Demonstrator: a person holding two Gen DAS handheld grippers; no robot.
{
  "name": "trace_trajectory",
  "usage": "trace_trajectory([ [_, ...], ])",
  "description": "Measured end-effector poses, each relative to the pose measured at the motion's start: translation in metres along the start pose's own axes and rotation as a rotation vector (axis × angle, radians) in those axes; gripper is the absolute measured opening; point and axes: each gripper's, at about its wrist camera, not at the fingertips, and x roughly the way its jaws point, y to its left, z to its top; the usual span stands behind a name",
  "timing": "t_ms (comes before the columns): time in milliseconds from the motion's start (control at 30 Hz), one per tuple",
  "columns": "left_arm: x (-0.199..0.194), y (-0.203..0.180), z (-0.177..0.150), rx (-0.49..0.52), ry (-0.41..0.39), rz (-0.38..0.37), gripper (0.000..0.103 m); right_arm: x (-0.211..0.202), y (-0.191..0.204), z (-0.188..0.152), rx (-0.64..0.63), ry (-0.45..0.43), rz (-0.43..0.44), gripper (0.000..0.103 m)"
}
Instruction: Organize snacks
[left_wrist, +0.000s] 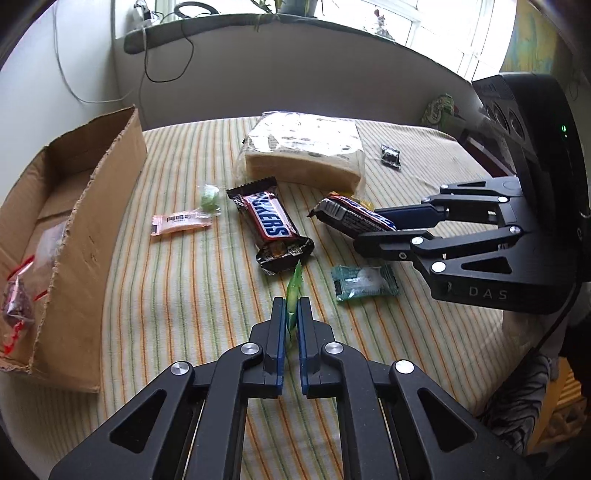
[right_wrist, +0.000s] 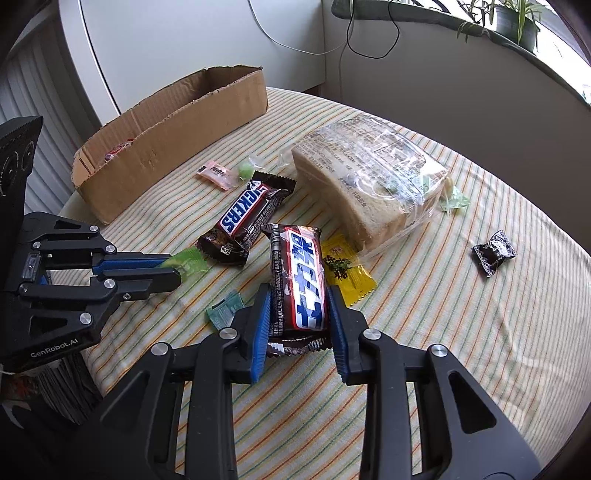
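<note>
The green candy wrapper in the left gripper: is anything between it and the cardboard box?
Nothing visible blocks it. The green candy wrapper is pinched in the left gripper; only bare tablecloth lies toward the cardboard box.

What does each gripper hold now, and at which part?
Left gripper: green candy wrapper, by one end. Right gripper: Snickers bar, across its long sides.

Striped tablecloth (right_wrist: 461, 332) covering the table, its green and orange lines running across. Windowsill (left_wrist: 332, 27) lying behind, bearing potted plants (right_wrist: 513, 18). Dark cable (left_wrist: 162, 70) and white cable (left_wrist: 70, 85) hanging down the pale wall (left_wrist: 295, 81) beneath it.
</note>
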Motion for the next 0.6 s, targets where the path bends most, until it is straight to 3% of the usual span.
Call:
trace_trajectory([
  [200,0.012,-0.005,-0.001,0.009,0.013,-0.002,0.004,0.008,0.004,-0.001,-0.011,0.024,-0.011,0.030],
  [600,0.002,0.000,0.000,-0.045,-0.070,0.005,0.004,0.000,0.006,-0.002,-0.020,-0.015,-0.045,0.030],
])
